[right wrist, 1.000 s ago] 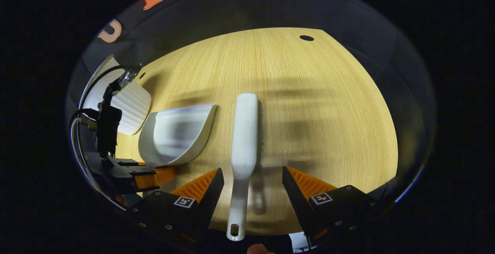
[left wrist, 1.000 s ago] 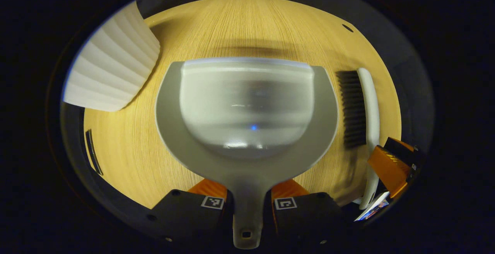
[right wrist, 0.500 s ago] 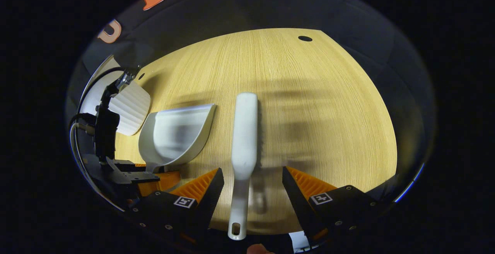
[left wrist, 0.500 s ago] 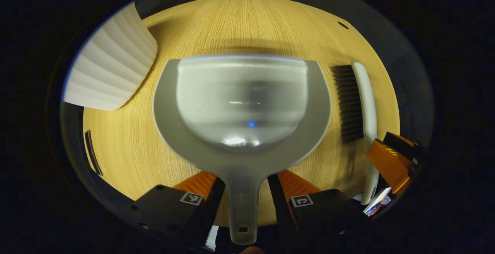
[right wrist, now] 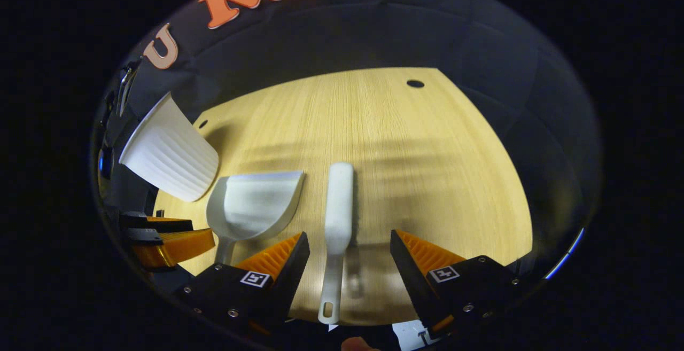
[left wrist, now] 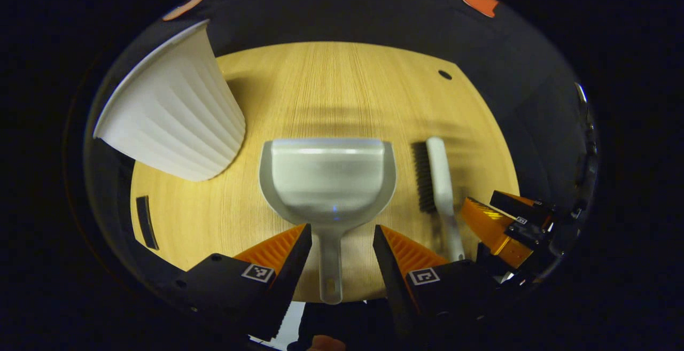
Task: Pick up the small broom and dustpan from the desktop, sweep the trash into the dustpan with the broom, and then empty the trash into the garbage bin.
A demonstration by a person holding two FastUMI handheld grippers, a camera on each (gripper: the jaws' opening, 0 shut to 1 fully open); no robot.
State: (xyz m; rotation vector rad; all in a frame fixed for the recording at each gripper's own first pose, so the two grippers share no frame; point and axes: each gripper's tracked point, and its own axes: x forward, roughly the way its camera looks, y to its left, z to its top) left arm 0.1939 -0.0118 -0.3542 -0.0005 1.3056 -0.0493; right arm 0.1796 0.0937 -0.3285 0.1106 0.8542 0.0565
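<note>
Broom (right wrist: pixel 339 217) flat on desktop (right wrist: pixel 427 169), handle toward right gripper (right wrist: pixel 349 244)

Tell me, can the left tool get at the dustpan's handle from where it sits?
Probably yes. The left tool is open, with the dustpan handle lying between its fingers, untouched. Nothing lies between; the broom lies apart to one side.
</note>
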